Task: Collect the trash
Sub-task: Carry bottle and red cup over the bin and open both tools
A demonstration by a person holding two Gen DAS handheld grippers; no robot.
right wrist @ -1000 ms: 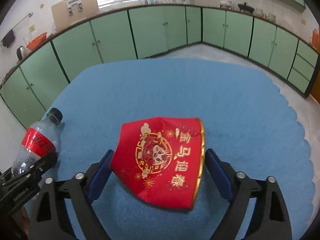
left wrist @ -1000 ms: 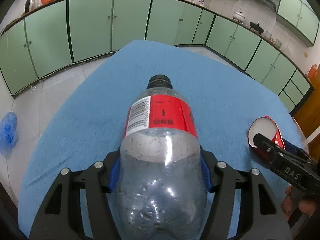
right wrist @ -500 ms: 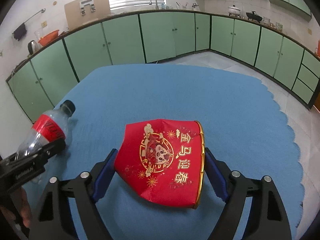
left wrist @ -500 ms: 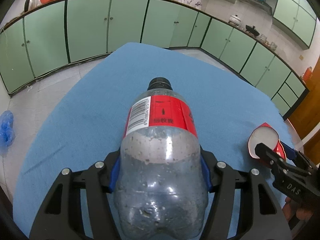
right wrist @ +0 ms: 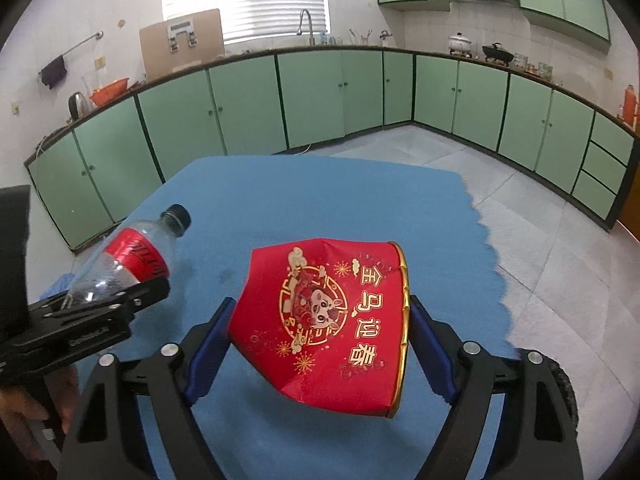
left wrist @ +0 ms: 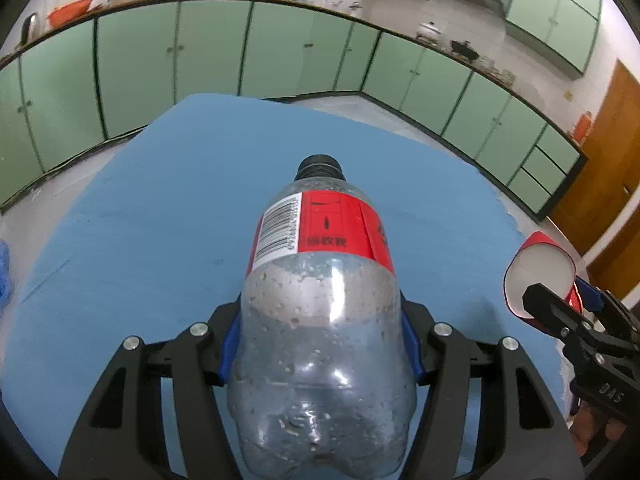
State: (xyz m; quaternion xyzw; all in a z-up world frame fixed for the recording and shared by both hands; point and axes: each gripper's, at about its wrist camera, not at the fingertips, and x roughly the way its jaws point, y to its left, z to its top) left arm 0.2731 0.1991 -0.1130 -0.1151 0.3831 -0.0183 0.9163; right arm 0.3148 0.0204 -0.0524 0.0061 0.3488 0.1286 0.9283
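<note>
You've got a clear bottle (left wrist: 320, 344) with red label, white barcode, black cap; red paper cup (right wrist: 328, 328), gold print and rim; blue desk (left wrist: 180, 200); green cabinets (right wrist: 240, 108).

1. Bottle (left wrist: 320, 320): clear plastic, empty, droplets inside; red label with a white barcode patch; black cap on; its lower body sits clamped between blue pads, base toward the left wrist camera, cap pointing away and slightly up; held clear above the blue mat (left wrist: 168, 208); also seen at the left of the right wrist view (right wrist: 128, 258).
2. Cup (right wrist: 328, 328): red paper, crumpled and flattened, gold rim, gold characters and a round cartoon emblem; white inside (left wrist: 540, 270); lying sideways, rim to the right, gripped at both sides, raised over the mat.
</note>
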